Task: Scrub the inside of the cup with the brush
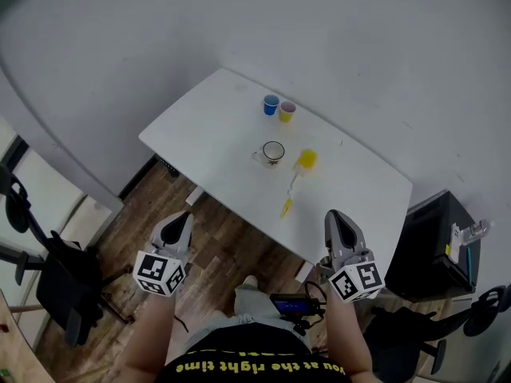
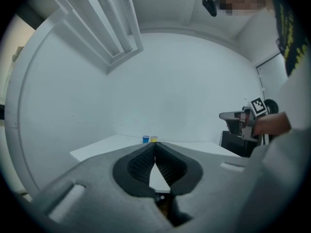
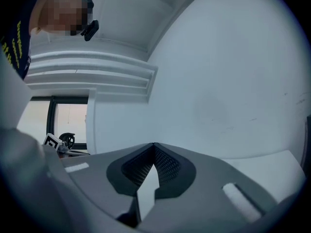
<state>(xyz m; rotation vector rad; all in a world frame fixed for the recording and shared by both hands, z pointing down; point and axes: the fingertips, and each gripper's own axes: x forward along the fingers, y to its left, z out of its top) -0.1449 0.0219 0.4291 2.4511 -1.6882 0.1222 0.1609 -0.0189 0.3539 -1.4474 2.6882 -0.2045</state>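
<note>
Both tools are clenched with nothing in them: the left tool (image 1: 181,220) and the right tool (image 1: 336,216) hang over the wooden floor, short of the near edge of the white rectangular worktop (image 1: 200,122). In their own views the ribbed dark pads meet at the tips, left (image 2: 155,147) and right (image 3: 154,147).

The small pale cup with a dark rim (image 1: 272,152) stands upright near the middle of the worktop. The yellow plastic brush (image 1: 293,184) lies just beside it, its fat head towards the cup and its thin stem running back towards us.

We judge the cup rigid and light, likely to skate on the smooth top, so we would pinch its wall at the rim, or its side handle. The brush looks light and a little springy. The thicker yellow grip at the stem's near end seems the surest hold
</note>
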